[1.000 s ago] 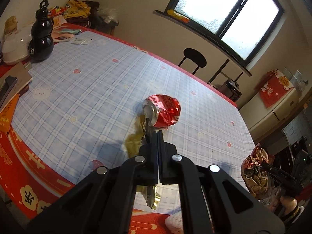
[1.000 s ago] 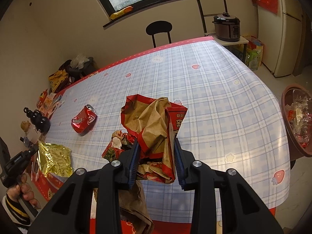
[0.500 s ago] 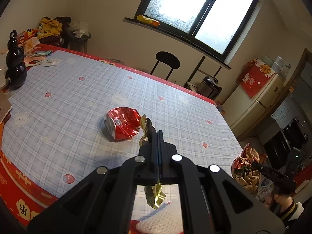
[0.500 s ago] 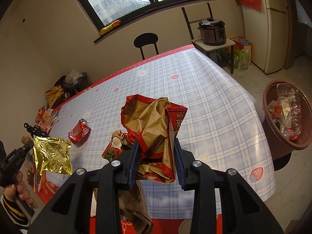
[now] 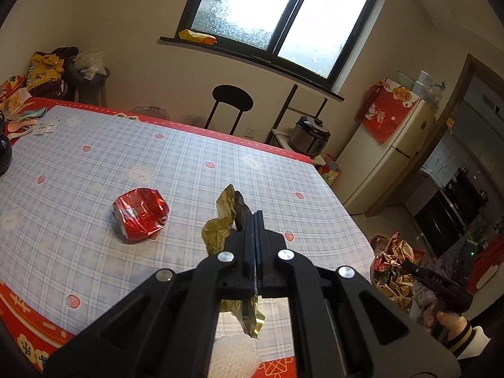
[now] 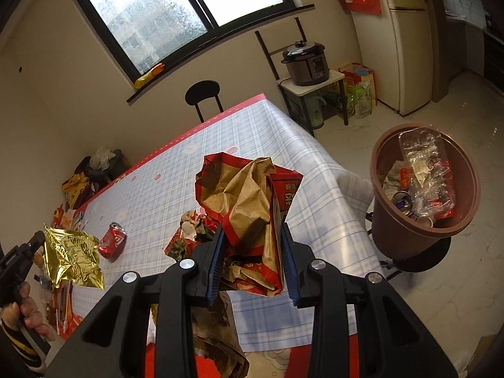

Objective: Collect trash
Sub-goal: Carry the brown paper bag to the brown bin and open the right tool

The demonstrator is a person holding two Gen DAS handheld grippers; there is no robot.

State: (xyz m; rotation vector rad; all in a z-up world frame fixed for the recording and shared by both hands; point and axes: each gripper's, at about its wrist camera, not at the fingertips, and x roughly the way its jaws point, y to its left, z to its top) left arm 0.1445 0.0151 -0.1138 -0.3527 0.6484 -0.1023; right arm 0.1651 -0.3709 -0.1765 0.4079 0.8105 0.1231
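My left gripper (image 5: 254, 220) is shut on a crumpled gold foil wrapper (image 5: 222, 220), held above the checked tablecloth (image 5: 189, 176). The same gold wrapper (image 6: 71, 256) hangs at the left of the right wrist view. My right gripper (image 6: 253, 236) is shut on a crumpled bundle of red and brown paper wrappers (image 6: 249, 201), lifted off the table. A crushed red can (image 5: 140, 212) lies on the cloth left of the left gripper; the can (image 6: 113, 242) also shows in the right wrist view. A brown trash bin (image 6: 390, 236) with trash inside stands on the floor to the right.
A black chair (image 5: 232, 99) stands at the table's far side. A pressure cooker (image 6: 307, 63) sits on a small stand near a cream fridge (image 6: 409, 37). Clutter lies at the table's far left corner (image 5: 28, 116). The table's red edge (image 5: 31, 324) runs close below the left gripper.
Both grippers have swung right and a little up with their loads. The can has slid leftward in the left wrist view, and the trash bin has come fully into the right wrist view.
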